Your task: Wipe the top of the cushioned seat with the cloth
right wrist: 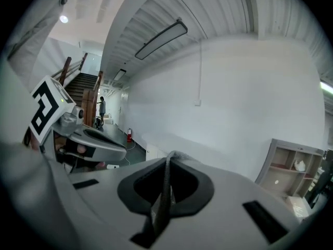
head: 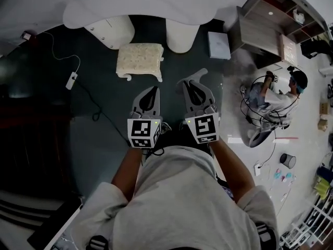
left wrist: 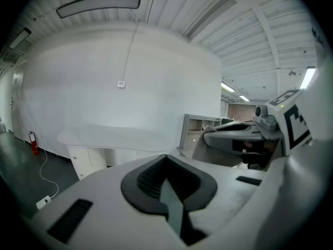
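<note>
The person holds both grippers close in front of the body. The left gripper (head: 154,90) has its jaws pressed together with nothing between them, while the right gripper (head: 190,83) is clamped on a thin grey cloth (right wrist: 167,178) whose edge pokes out past its tips. The cushioned seat (head: 139,59), a small cream stool, stands on the dark floor ahead of both grippers and clear of them, a little nearer the left one, just before the legs of the white table (head: 109,31).
</note>
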Demonstrator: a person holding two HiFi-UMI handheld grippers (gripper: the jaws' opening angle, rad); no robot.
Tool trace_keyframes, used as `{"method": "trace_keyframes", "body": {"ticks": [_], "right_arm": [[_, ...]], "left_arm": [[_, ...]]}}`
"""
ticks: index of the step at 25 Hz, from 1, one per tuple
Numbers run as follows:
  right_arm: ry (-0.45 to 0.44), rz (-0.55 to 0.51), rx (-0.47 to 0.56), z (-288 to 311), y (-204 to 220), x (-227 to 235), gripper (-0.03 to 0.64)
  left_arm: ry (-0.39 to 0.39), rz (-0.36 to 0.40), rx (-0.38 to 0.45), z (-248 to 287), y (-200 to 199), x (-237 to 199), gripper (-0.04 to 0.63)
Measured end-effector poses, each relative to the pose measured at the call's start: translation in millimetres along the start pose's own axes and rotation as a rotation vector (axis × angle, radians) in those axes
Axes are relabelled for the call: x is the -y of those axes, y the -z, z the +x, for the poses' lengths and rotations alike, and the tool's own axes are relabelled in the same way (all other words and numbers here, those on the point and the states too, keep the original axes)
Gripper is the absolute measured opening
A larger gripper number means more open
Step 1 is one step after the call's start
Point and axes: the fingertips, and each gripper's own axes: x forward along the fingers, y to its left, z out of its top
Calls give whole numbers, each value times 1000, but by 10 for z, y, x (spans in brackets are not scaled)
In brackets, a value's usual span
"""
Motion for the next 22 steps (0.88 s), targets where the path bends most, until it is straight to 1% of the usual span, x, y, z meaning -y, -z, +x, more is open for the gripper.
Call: {"method": "trace_keyframes", "body": {"ticks": [2, 5, 7, 10, 12, 15, 18, 20, 22], "right_arm": [[-16, -20, -33, 255, 85, 95, 14], [-61, -39, -80, 697, 275, 253, 14], [-87, -48, -111, 1012, 418, 379, 14], [-118, -30, -150, 1541, 555, 605, 14], [-162, -43, -179, 1888, 629, 732, 14], [-261, -88, -231, 2410, 829, 793, 14], [-338, -119, -282, 2855, 1139, 779, 14], [-353, -125, -320, 3101, 1406, 813, 14], [-350, -116, -359, 3317, 1702, 858, 14]], "left_arm": [[11, -14, -17, 207, -11, -106, 12], [1, -41, -51, 600, 26, -310, 12], [-16, -57, -72, 900, 74, -460, 12], [-61, -64, -106, 1423, 143, -731, 12], [-85, -103, -141, 1760, 197, -892, 12], [-113, -157, -163, 2166, 253, -1191, 12], [-147, -171, -199, 2439, 443, -1482, 12], [-157, -175, -229, 2617, 645, -1602, 12], [-160, -185, -251, 2799, 870, -1690, 12]]}}
